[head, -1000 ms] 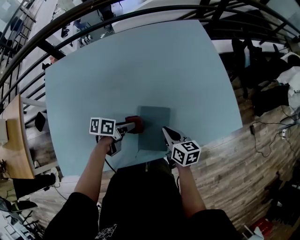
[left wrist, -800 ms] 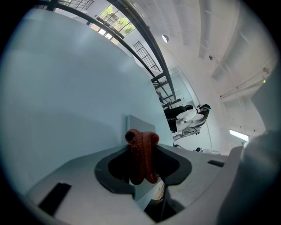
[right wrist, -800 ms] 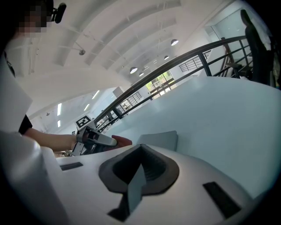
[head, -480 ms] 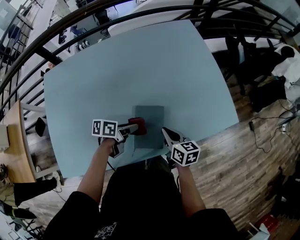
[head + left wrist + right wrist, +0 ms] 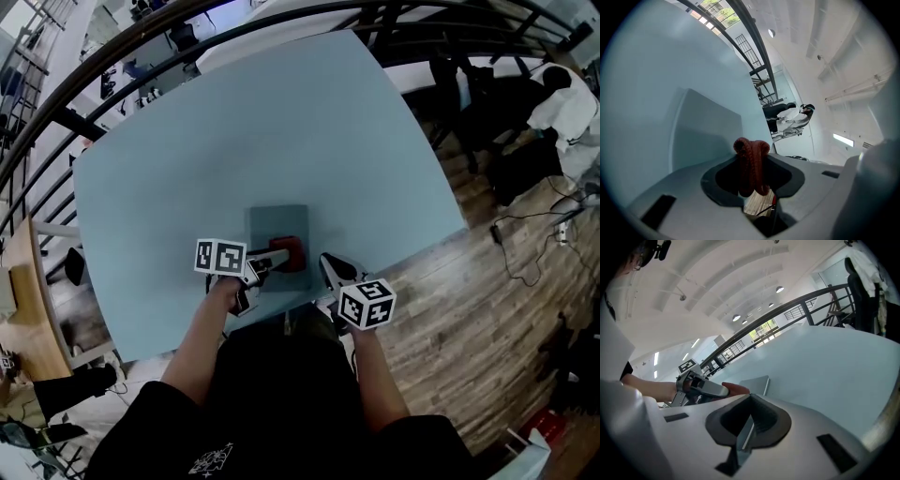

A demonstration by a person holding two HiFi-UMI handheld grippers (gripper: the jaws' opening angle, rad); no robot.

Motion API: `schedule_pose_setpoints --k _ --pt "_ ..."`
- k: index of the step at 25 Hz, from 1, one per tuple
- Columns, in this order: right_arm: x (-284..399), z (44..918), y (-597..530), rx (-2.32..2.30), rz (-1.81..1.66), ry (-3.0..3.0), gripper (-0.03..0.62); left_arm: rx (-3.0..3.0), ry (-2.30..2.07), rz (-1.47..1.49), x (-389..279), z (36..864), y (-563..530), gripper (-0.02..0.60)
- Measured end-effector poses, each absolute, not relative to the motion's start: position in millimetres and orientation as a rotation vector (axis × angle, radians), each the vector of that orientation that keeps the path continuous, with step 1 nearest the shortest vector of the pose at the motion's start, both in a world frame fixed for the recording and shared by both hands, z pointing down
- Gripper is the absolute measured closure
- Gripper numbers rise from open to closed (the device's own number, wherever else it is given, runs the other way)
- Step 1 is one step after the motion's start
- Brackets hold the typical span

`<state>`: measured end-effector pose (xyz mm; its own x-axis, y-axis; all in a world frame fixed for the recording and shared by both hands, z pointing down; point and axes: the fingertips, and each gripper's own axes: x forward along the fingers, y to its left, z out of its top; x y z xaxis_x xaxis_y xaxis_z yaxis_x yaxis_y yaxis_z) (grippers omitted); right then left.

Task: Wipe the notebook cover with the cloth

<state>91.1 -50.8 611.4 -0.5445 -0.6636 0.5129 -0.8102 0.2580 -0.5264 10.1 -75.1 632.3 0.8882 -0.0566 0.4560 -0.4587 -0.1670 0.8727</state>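
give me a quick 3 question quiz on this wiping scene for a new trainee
1. True or false: the left gripper is clamped on the red cloth.
2. In the head view, the cloth sits: A) over the notebook; B) beyond its far edge; C) off its left edge.
3. Fill in: the right gripper has its jaws ____, with nothing between them.

Key: 1 true; 2 A; 3 shut.
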Motion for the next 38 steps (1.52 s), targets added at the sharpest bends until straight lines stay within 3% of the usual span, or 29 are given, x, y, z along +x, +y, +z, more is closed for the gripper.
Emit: schedule_pose_setpoints --k 20,38 --pt "95.1 632.0 -58.4 1.336 1.053 -2.206 0.591 1.708 -0.38 0.429 49.7 655.5 -57.3 0.449" --pt "61.3 634.6 -68.3 1.204 1.023 -2.232 0.591 1.672 -0.441 0.399 3.5 655.0 -64.7 0.449"
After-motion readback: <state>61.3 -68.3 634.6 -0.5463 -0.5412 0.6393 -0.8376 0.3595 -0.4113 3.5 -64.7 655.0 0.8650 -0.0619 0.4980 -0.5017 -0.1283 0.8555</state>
